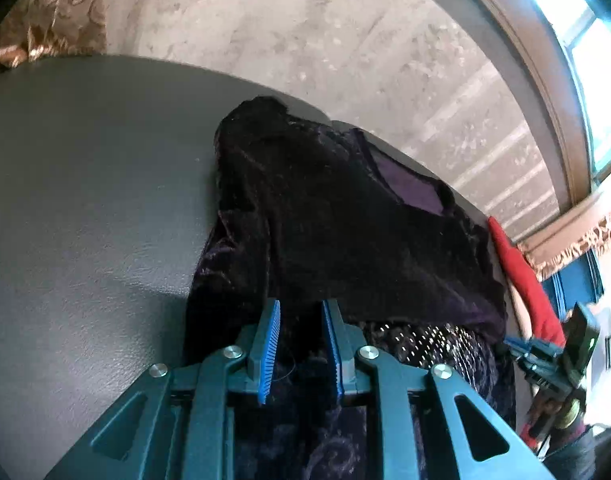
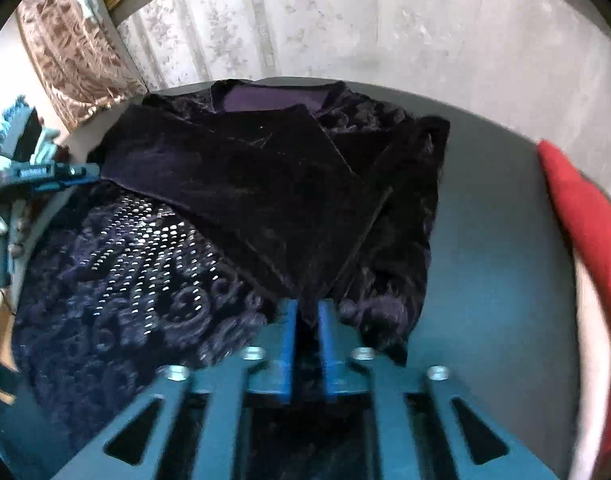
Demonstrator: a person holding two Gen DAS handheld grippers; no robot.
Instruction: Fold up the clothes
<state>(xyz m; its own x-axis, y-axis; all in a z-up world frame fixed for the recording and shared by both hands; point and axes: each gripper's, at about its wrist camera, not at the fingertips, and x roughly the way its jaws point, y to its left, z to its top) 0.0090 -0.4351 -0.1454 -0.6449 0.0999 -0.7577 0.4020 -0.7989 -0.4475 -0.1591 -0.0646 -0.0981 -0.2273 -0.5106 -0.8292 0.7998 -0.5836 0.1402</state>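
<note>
A dark purple velvet garment (image 1: 345, 220) lies on the grey table (image 1: 85, 200), neckline at the far side. A plain velvet flap (image 2: 245, 176) is folded across its sequined, embossed front (image 2: 145, 248). My left gripper (image 1: 301, 312) sits at the garment's near edge, and dark fabric fills the narrow gap between its blue pads. In the right wrist view the left gripper (image 2: 93, 170) meets the corner of the folded flap. My right gripper (image 2: 307, 308) hovers over the flap's near tip with its pads apart, not pressing the cloth. It also shows in the left view, right gripper (image 1: 513, 346).
A red cloth (image 2: 577, 216) lies at the table's right edge, also seen as a red cloth (image 1: 521, 272). Bare grey table (image 2: 485, 240) lies between it and the garment. Brown patterned curtains (image 2: 73, 52) and a bright window (image 1: 593, 60) stand beyond.
</note>
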